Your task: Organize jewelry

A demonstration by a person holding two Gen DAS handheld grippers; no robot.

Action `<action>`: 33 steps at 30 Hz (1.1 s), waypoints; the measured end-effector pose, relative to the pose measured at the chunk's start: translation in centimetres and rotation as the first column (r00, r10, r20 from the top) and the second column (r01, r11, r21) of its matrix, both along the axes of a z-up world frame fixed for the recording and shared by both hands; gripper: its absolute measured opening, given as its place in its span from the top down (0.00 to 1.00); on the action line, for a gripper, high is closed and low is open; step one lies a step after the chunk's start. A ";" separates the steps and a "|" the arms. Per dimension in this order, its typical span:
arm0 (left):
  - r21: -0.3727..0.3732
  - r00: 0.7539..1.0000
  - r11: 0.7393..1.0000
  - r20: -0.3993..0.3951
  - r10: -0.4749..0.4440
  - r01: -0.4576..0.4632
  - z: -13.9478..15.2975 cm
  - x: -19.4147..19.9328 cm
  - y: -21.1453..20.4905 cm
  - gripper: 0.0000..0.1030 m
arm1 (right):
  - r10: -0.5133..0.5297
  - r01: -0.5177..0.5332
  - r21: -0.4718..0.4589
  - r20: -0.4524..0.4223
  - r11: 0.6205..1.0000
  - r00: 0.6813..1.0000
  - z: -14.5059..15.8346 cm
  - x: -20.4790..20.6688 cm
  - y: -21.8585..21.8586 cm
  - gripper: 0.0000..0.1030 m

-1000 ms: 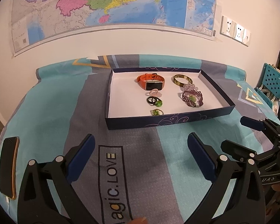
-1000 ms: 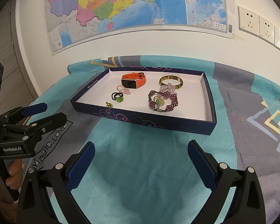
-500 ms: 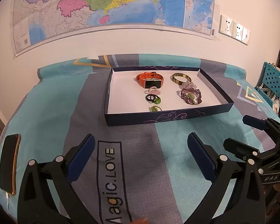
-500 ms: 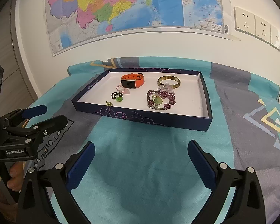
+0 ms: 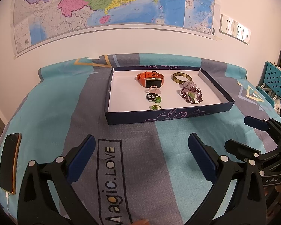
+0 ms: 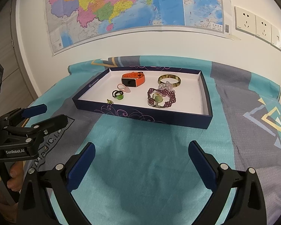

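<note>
All the jewelry in view already lies inside the shallow dark-blue cardboard tray with the white floor [image 5: 200, 111], which sits on the teal-and-grey printed bedspread [image 5: 52, 101]; nothing loose shows on the cloth around the tray, so the gathering looks finished or close to it. What may remain, as a judgement only, is tidying the pieces into neater groups, since some of them touch.

Counted inside the tray: one orange-strapped smartwatch [image 5: 150, 80] near its far wall; one olive-brown bangle [image 5: 182, 78] to the right of the watch; one pale lilac bead cluster [image 5: 190, 83] touching the bangle's near edge; one dark purple beaded bracelet with a green stone [image 5: 191, 94] nearer the front wall; one pink ring [image 5: 154, 89] just in front of the watch; one black ring with a green stone [image 5: 153, 97] behind the tray's front wall; one small gold-green ring [image 5: 155, 107] just beside that front wall. Seven pieces in all.

The left gripper [image 5: 140, 157] hovers before the tray with jaws spread wide and nothing between them. The right gripper [image 6: 141, 161] does likewise, spread and empty. One black phone in an orange case [image 5: 9, 162] lies well left of the tray
</note>
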State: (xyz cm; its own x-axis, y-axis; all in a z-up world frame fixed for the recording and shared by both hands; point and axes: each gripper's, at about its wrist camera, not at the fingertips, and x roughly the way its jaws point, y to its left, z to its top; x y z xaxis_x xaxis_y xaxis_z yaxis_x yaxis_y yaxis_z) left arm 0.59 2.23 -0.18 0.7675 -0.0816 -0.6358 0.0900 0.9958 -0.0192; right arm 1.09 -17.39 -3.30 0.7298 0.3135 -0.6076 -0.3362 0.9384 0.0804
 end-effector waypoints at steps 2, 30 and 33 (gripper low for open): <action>0.002 1.000 1.000 -0.001 0.001 -0.001 0.0 -0.1 0.0 0.05 | -0.001 0.001 -0.001 -0.001 1.000 1.000 0.0 0.0 0.0 0.07; 0.004 1.000 1.000 -0.010 0.003 -0.003 -0.2 0.1 -0.2 0.05 | -0.001 0.001 -0.003 -0.014 1.000 1.000 -0.2 0.2 0.0 0.07; 0.004 1.000 1.000 -0.011 0.002 -0.002 -0.2 0.1 -0.2 0.05 | -0.002 0.002 -0.002 -0.014 1.000 1.000 -0.1 0.3 0.0 0.07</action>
State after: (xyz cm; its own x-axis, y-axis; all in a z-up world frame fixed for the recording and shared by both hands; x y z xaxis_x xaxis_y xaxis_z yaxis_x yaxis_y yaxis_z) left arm 0.69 1.99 -0.41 0.7608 -0.0775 -0.6444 0.0875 0.9960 -0.0165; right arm 1.35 -17.37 -3.44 0.7215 0.3110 -0.6187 -0.3335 0.9391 0.0831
